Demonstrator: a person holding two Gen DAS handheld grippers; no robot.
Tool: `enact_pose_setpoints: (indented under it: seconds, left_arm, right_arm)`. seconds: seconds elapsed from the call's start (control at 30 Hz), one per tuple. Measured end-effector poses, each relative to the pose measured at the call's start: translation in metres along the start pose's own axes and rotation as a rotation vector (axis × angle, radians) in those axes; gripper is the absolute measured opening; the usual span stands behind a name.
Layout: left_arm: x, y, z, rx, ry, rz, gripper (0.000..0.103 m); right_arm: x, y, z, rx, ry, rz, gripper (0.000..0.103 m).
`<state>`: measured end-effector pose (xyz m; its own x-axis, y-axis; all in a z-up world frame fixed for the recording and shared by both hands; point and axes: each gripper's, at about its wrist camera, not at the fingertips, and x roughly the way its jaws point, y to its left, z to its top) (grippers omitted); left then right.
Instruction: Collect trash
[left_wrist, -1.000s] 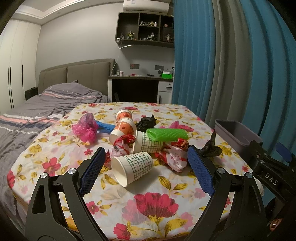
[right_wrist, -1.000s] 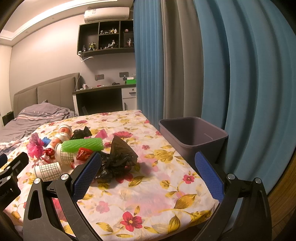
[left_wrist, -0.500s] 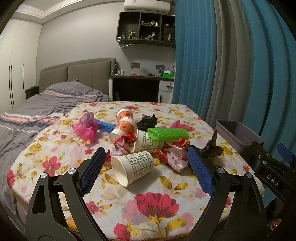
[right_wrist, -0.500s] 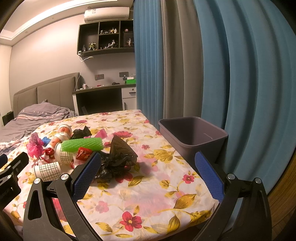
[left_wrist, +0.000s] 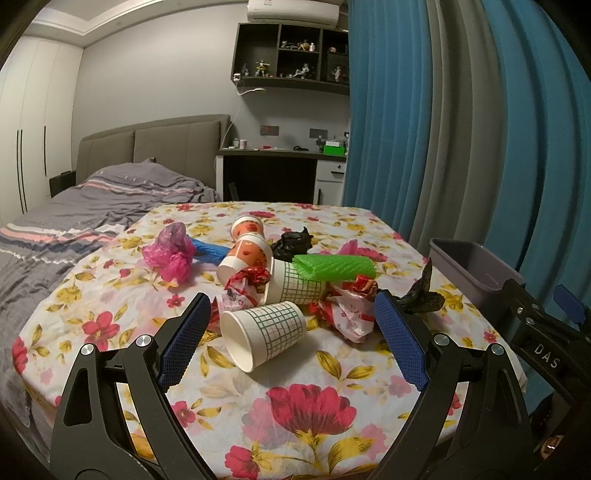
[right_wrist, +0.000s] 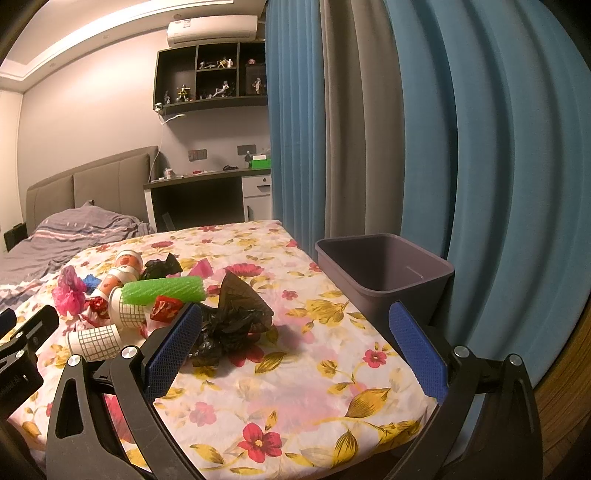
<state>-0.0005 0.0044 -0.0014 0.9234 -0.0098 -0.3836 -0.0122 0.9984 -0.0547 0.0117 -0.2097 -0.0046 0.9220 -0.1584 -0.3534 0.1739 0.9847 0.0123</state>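
Both grippers hang with their blue-padded fingers spread wide, holding and touching nothing: the left gripper (left_wrist: 291, 339) above the near edge of the worktop (left_wrist: 303, 413), the right gripper (right_wrist: 295, 347) above its near right corner. Just beyond the left gripper's fingers a green-checked paper cup (left_wrist: 264, 334) lies on its side, mouth toward the near edge. Behind it sit crumpled red-and-white wrappers (left_wrist: 347, 314), a second checked cup (left_wrist: 295, 282), a green mesh roll (left_wrist: 334, 266) and two orange cups (left_wrist: 247, 254). A pink plastic bag (left_wrist: 170, 253) lies toward the left edge. A crumpled black bag (right_wrist: 236, 314) rests just beyond the right gripper's left finger. An empty grey bin (right_wrist: 384, 273) stands at the right edge. A flowered cloth covers the worktop. Farther off are a bed (left_wrist: 92, 206), a desk (left_wrist: 277, 173), blue curtains (right_wrist: 480, 147) and a wall shelf of figurines (left_wrist: 291, 66).
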Motion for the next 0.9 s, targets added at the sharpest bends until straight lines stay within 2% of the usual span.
enact_pose_setpoints:
  seconds: [0.9]
  left_arm:
    - [0.0014, -0.0017, -0.0018, 0.000, 0.003, -0.002, 0.089]
  right_arm:
    - [0.0014, -0.0016, 0.0005, -0.001, 0.004, -0.004, 0.098]
